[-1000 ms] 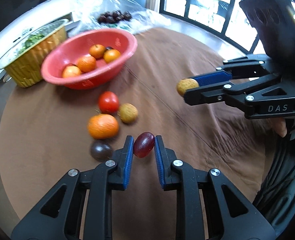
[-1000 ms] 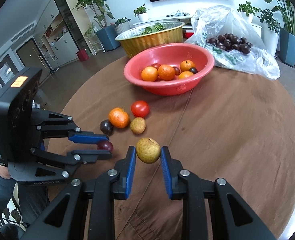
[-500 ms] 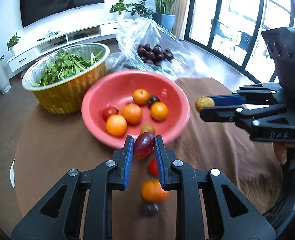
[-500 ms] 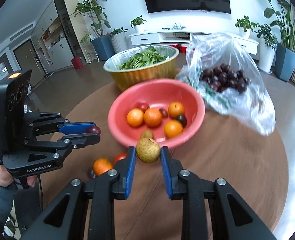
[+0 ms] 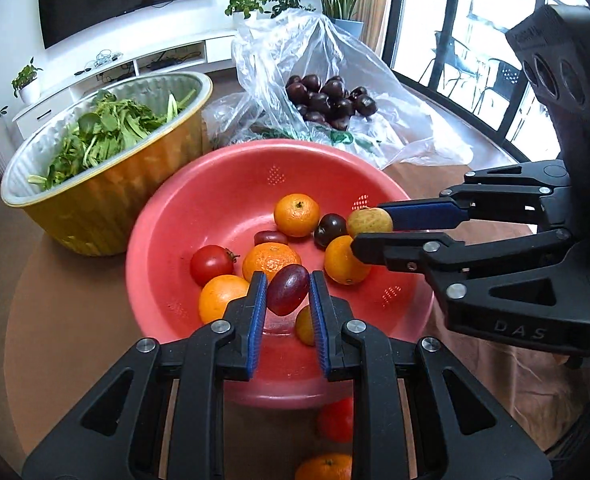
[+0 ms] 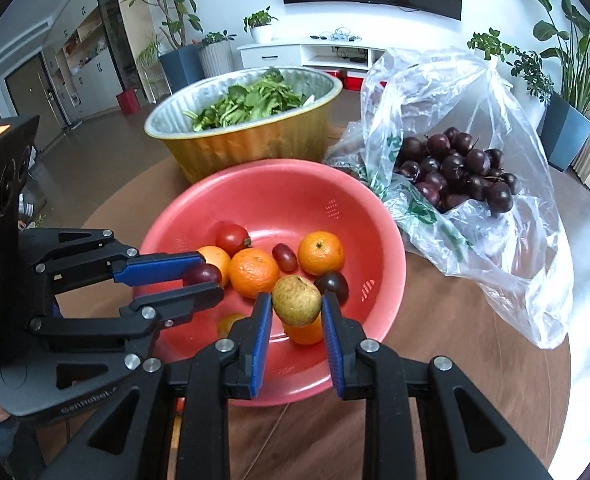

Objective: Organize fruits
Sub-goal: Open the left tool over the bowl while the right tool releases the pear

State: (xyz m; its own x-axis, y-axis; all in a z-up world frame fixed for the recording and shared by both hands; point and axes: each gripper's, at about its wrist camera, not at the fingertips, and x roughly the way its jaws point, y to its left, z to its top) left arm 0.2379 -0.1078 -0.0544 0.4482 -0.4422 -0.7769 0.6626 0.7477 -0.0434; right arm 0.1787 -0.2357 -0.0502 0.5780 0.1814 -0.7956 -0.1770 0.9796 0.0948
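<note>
A red bowl (image 5: 223, 200) (image 6: 295, 184) on the brown table holds several oranges, a tomato and dark plums. My left gripper (image 5: 286, 289) (image 6: 207, 280) is shut on a dark red plum (image 5: 287, 289) (image 6: 201, 274) and hangs over the bowl's near side. My right gripper (image 6: 297, 300) (image 5: 365, 229) is shut on a small yellow-brown pear (image 6: 297, 300) (image 5: 369, 221), also above the bowl, to the right of the left one.
A gold foil basin of green leaves (image 5: 107, 136) (image 6: 247, 120) stands behind the bowl. A clear plastic bag of dark plums (image 5: 327, 100) (image 6: 455, 168) lies at the back right. A tomato (image 5: 335, 420) and an orange (image 5: 323, 467) lie on the table in front of the bowl.
Both grippers have travelled from the loose fruit on the table towards the red bowl and now hang over it, each still gripping its fruit.
</note>
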